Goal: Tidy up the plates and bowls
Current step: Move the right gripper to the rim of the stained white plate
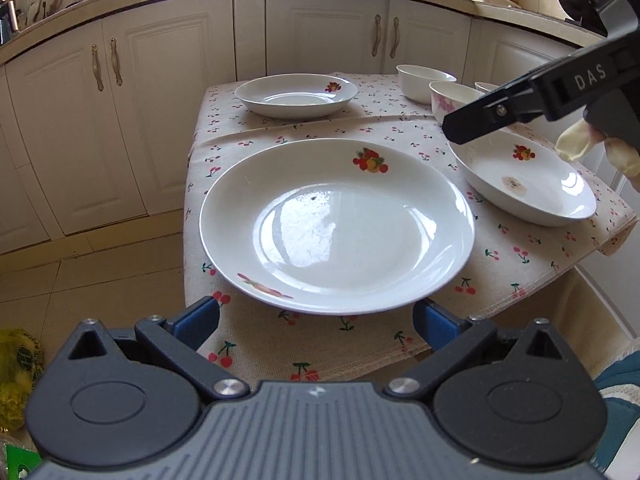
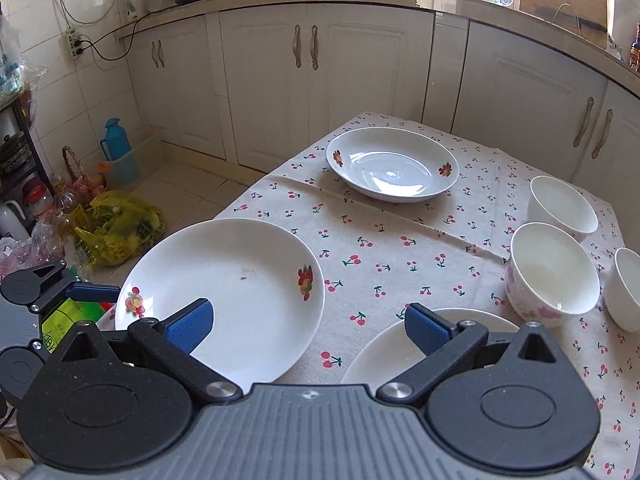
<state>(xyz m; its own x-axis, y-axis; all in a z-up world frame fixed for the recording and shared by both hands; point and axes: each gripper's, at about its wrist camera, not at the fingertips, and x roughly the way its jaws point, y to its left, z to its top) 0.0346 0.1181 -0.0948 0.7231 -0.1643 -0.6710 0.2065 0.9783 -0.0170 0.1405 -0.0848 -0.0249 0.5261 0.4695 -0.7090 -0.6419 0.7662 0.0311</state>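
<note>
- Three shallow white ceramic plates with fruit decals and three small white bowls sitting on the cherry-print tablecloth [image 2: 400, 256], none stacked yet.
- Starting at the left: left gripper [image 1: 316, 320] hovering low at the table's near edge, blue pads spread wide, holding nothing.
- Lying straight ahead of those pads: the large white round plate with fruit decals [image 1: 336, 224], its near rim reaching just between the two pads and seeming to jut slightly past the table edge.
- Resting further back, well apart, near the far-left corner of the cloth: the second white fruit-decal plate [image 2: 392, 164].
- Moving right: right gripper [image 2: 308, 326] hanging above the table, blue pads likewise parted and empty.
- Sitting under and just ahead of the right gripper: the third white plate with a brownish smudge [image 1: 524, 184], only its rim showing beneath the right pad in the right wrist view.
- Standing furthest right in a loose cluster: the pink-flowered white bowl [image 2: 554, 272], the plain white bowl behind it [image 2: 562, 206], and a third white bowl cut off by the frame [image 2: 626, 288].
- Judging the left gripper nearer the large plate; a level push forward over that rim likely needed before closing.
</note>
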